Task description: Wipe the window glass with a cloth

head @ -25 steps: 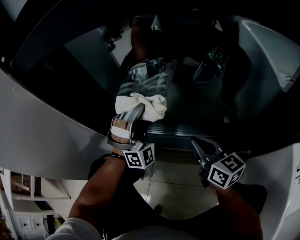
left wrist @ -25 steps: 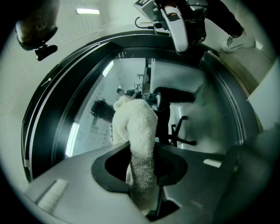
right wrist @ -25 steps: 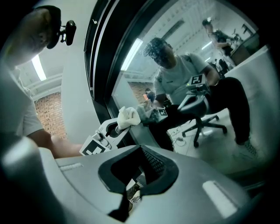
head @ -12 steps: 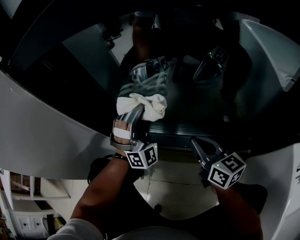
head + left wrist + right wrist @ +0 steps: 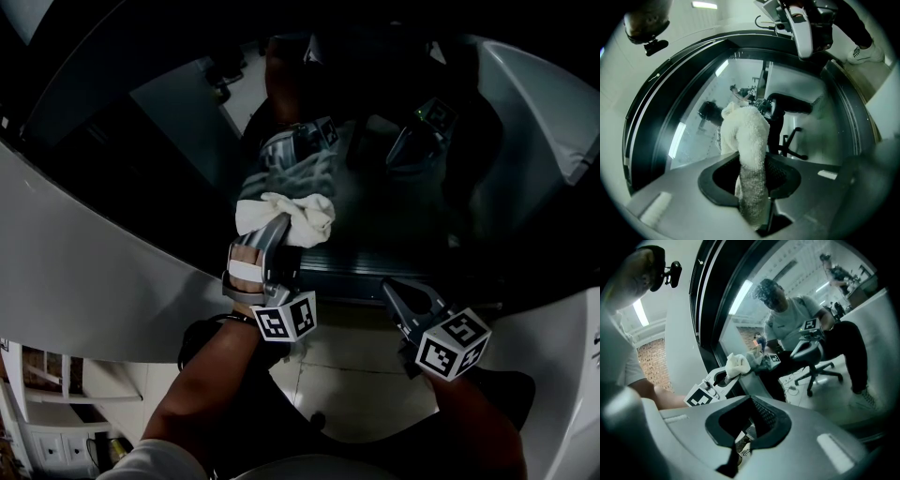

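- The left gripper (image 5: 278,228) is pinching the white cloth (image 5: 292,212). Its 2 jaws are clamping down on a bunched fold, and the rest of the fabric is billowing out past the tips.
- In the left gripper view, the cloth (image 5: 749,136) is running up between the jaws of the left gripper (image 5: 752,180). Its fluffy top is pressing against the window glass (image 5: 689,136), meeting its own reflection there.
- From the head view, the cloth is sitting low on the window glass (image 5: 394,211), just above the dark bottom rail (image 5: 347,267) and left of the pane's middle.
- The right gripper (image 5: 394,292) is hanging lower and to the right, off the glass. Its tips are sitting close to the rail and its marker cube (image 5: 453,342) is facing the camera.
- In the right gripper view, the right gripper (image 5: 747,425) is showing its 2 jaws drawn together, carrying nothing between them.
- That same view is catching the left gripper (image 5: 723,377) and the cloth (image 5: 736,364) at the foot of the window glass (image 5: 754,305), and an office chair (image 5: 820,371) is showing in the pane.
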Demonstrator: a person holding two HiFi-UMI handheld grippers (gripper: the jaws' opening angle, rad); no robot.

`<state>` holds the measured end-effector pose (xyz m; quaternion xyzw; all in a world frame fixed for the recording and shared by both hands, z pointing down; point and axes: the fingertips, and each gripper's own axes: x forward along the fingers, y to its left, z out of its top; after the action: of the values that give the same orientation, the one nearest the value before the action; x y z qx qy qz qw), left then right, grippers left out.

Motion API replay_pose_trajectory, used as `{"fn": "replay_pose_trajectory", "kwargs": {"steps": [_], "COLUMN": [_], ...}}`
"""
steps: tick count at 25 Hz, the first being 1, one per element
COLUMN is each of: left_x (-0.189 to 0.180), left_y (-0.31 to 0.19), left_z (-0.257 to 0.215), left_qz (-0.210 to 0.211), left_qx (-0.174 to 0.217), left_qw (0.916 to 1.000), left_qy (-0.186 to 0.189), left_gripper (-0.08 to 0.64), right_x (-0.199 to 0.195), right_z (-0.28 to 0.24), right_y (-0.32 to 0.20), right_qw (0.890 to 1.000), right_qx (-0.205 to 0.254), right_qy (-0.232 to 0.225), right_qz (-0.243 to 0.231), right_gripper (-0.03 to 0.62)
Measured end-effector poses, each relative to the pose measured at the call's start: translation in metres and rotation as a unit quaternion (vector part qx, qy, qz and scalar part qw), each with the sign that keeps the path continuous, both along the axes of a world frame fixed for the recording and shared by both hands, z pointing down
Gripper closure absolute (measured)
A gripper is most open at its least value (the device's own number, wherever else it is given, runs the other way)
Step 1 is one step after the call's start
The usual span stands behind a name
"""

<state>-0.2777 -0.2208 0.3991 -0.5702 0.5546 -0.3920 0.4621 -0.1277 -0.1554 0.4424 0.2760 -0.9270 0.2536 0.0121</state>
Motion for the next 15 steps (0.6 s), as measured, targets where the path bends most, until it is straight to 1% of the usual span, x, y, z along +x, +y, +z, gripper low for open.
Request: {"fn": "replay_pose_trajectory", "kwargs": {"steps": [6, 10, 15], "left_x": [-0.0004, 0.0008, 0.0004], "left_y": [-0.0004, 0.0024, 0.0032], "left_z": [0.0032, 0.0046, 0.0094], "left_qz": [-0.003, -0.006, -0.017], "left_qx": [-0.031, -0.071, -0.123], "left_qw": [0.9995, 0.9974, 0.9923], "left_qy": [-0.003, 0.007, -0.001], "left_gripper": [0.433, 0.433, 0.436], "right_x": [0.0001, 0.0021, 0.0034], "right_z": [0.0007, 0.0036, 0.0049], "right_y": [-0.0017, -0.0002, 0.0005], "right_qw": [1.000, 1.000, 1.000], "right_qx": [0.006, 0.005, 0.010], "right_qy": [-0.002, -0.001, -0.006], "right_qz": [0.001, 0.000, -0.001], "right_gripper": [0.591, 0.591, 0.591]}}
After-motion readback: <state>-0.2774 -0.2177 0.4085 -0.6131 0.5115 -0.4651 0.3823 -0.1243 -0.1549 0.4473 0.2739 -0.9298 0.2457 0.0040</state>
